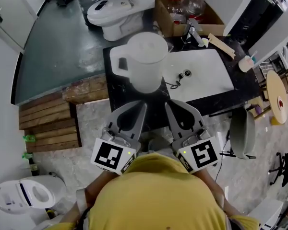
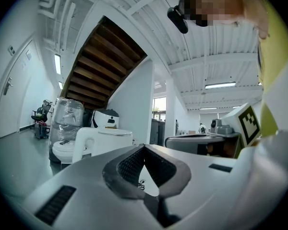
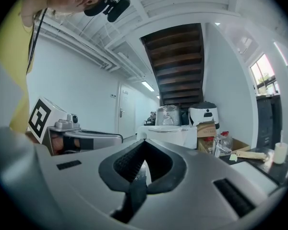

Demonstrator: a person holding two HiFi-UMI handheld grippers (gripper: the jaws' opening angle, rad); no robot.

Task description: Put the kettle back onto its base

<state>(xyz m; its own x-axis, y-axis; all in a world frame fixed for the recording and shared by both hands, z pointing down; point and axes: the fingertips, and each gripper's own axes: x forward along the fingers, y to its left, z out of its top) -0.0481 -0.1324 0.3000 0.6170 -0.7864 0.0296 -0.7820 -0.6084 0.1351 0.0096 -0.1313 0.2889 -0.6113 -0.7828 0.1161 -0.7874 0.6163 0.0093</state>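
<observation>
The kettle [image 1: 144,61], a white translucent jug with a lid and a side handle, stands upright on the black counter [image 1: 116,92], left of the sink; I cannot make out its base beneath it. My left gripper [image 1: 143,105] and right gripper [image 1: 167,105] sit side by side near my body, tips at the counter's near edge, just short of the kettle. Both are shut with nothing between the pads. The kettle [image 2: 93,140] shows ahead of my left gripper [image 2: 144,148]. In the right gripper view the kettle [image 3: 167,134] stands beyond my right gripper [image 3: 144,143].
A white sink basin [image 1: 201,75] with a faucet [image 1: 192,32] fills the counter's right part, and a cup [image 1: 246,63] stands at its far right. Behind are a toilet [image 1: 116,11] and a cardboard box [image 1: 206,18] of bottles. A wooden pallet [image 1: 50,123] lies left, a chair [image 1: 243,131] right.
</observation>
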